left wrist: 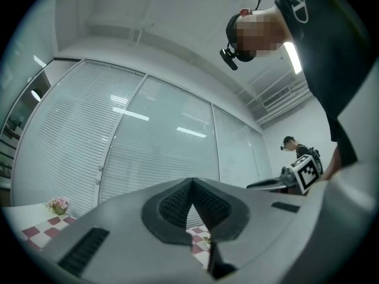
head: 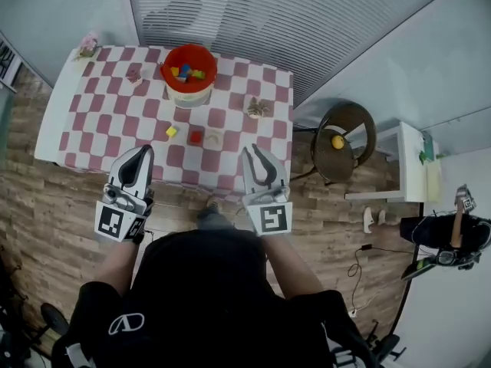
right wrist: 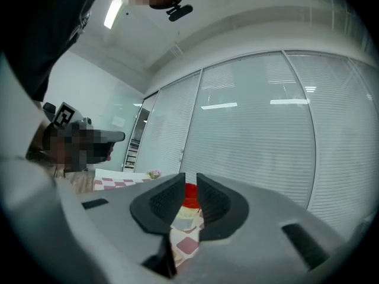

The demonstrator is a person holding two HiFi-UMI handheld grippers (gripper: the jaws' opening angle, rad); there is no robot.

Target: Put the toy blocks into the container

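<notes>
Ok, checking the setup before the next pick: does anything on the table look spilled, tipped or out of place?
Nothing spilled or tipped. The red container stands upright with blocks inside; a yellow block, a red block and a pale block lie loose on the checkered cloth.

Container [right wrist: 189, 195] mostly hidden behind the jaws, brown trinket [head: 258, 107] too small to identify

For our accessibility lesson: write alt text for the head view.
From above, a person holds a left gripper and right gripper at a checked table. A red container of blocks stands at its far side; a yellow block and red block lie nearer.
</notes>
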